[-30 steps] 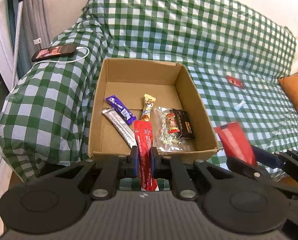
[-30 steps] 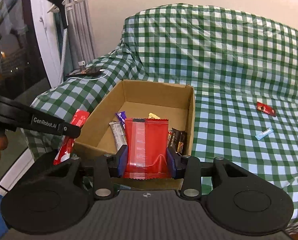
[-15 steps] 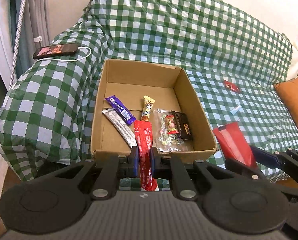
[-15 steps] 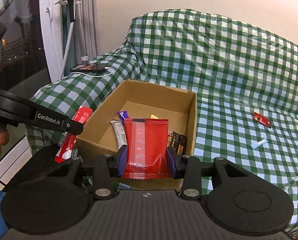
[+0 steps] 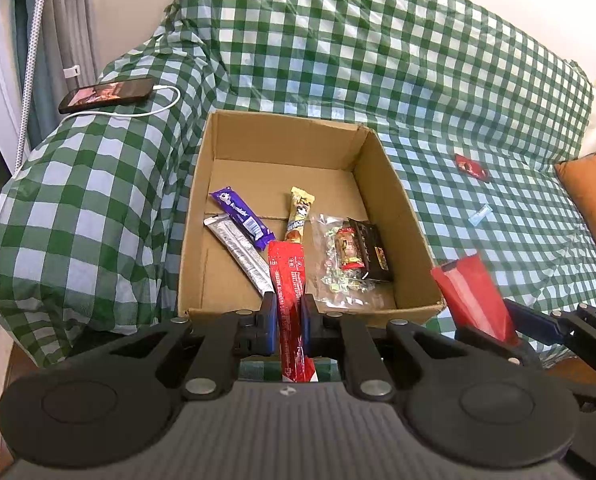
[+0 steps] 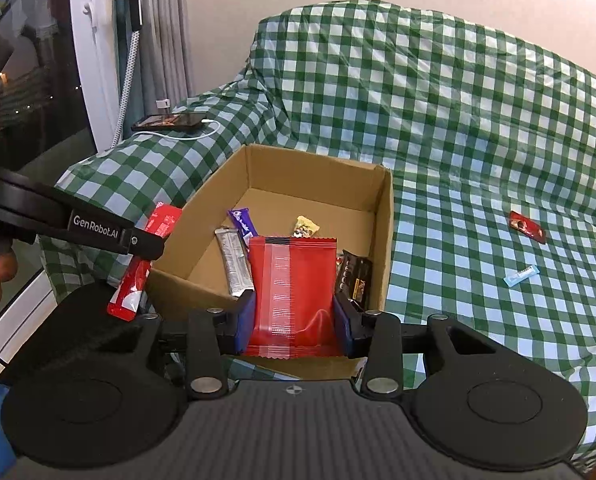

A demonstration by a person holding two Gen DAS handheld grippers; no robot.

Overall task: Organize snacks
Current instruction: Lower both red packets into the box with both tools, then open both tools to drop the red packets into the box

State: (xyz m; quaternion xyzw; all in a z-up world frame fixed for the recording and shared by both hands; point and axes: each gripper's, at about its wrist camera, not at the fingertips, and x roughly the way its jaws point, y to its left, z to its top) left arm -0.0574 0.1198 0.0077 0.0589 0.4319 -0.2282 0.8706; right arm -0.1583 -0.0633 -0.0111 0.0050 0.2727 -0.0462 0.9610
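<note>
Left wrist view
Left gripper [image 5: 289,316]: clenched on a long red stick pack [image 5: 288,280], held just over the near wall of the cardboard box [image 5: 381,184].
Box contents: purple bar [image 5: 240,216] and silver bar [image 5: 242,254] toward the left wall, yellow-topped bar [image 5: 298,214] mid-floor, clear candy bag [image 5: 337,272] and dark pack [image 5: 371,250] by the right wall.
Right gripper [image 5: 509,326]: at the box's near right corner, grasping a red pouch [image 5: 471,296].

Right wrist view
Right gripper [image 6: 294,322]: clamped on the wide red pouch [image 6: 292,288], at the box's [image 6: 385,240] near wall.
Cover [image 6: 457,120]: 2 loose snacks, a red wrapper [image 6: 526,227] and a pale blue one [image 6: 520,276], well right of the box.
</note>
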